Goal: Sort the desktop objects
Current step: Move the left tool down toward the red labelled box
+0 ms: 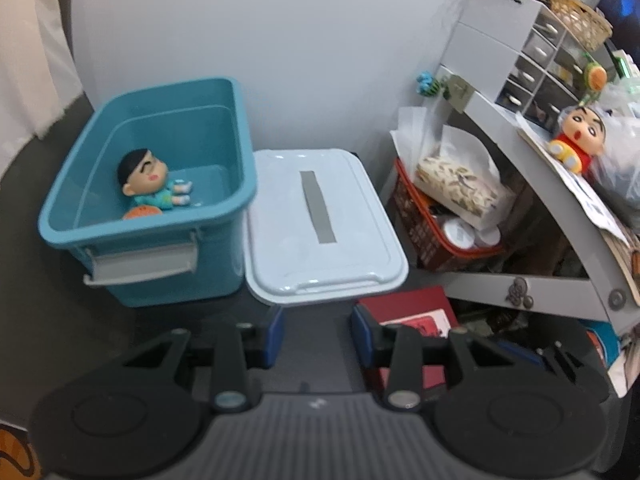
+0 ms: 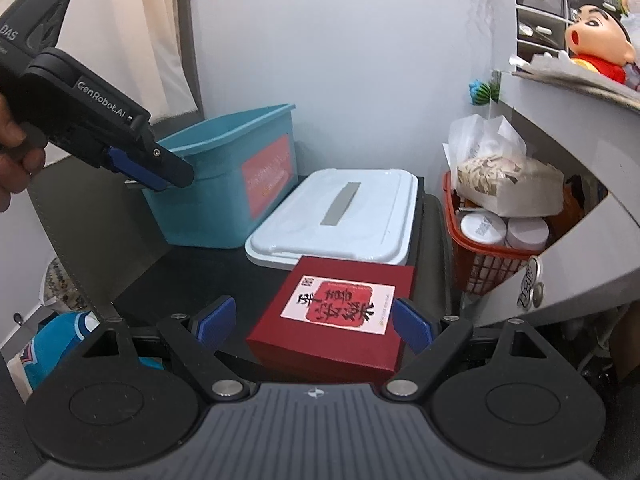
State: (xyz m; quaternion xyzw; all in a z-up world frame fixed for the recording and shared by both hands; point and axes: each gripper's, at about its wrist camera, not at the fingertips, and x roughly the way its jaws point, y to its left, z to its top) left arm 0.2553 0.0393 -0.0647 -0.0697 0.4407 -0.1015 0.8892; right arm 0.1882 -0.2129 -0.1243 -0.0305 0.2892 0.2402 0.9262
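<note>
Big teal bin (image 1: 160, 184) sits far left with its mouth open, ready to take toys, and a doll (image 1: 150, 180) lies inside already. Its white lid (image 1: 320, 224) is parked flat just right of it, out of the way. Near that lid lies the red box (image 2: 336, 312), flat, label up. The right gripper (image 2: 316, 324) straddles it, blue pads wide, neither clearly touching: lining up a grab, I'd say. The left gripper (image 1: 318, 332) hovers over the near desk, jaws parted and empty. On the shelf far right waits another doll (image 1: 576, 136), likely next.
</note>
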